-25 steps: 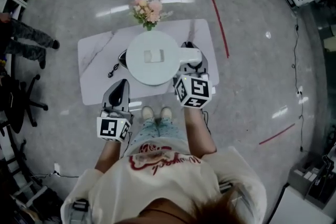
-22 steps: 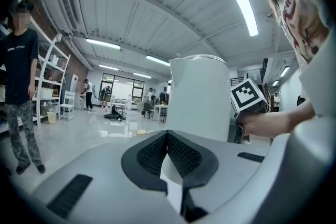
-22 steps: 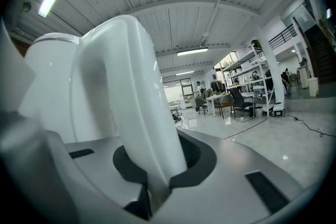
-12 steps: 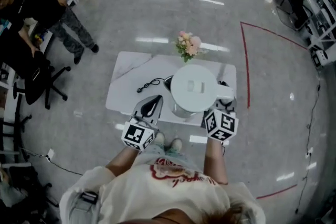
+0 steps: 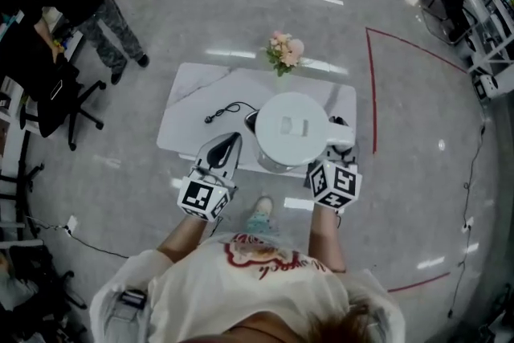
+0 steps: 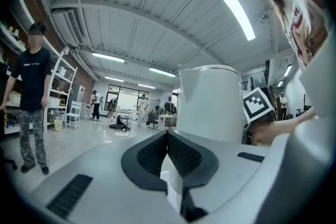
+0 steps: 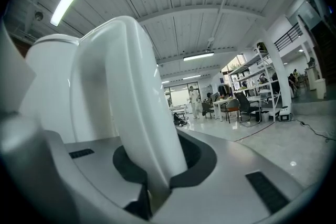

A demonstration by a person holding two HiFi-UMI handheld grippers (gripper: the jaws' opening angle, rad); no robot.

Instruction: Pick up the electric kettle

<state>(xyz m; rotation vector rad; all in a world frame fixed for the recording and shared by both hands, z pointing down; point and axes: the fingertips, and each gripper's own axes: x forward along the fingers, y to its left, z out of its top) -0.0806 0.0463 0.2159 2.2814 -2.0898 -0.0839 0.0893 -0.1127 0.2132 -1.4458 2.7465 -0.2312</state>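
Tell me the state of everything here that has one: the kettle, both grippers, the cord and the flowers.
electric kettle: upright, lid shut, apparently raised off the table.
right gripper: shut on the kettle's handle.
left gripper: shut, nothing between its jaws, beside the kettle.
power cord: lying loose on the table.
flowers: upright at the table's far edge.

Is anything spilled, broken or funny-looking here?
Nothing looks spilled or broken. The electric kettle is upright, its handle pinched in the jaws of the right gripper. The only messy bit is the black cord, lying curled and loose on the white table.
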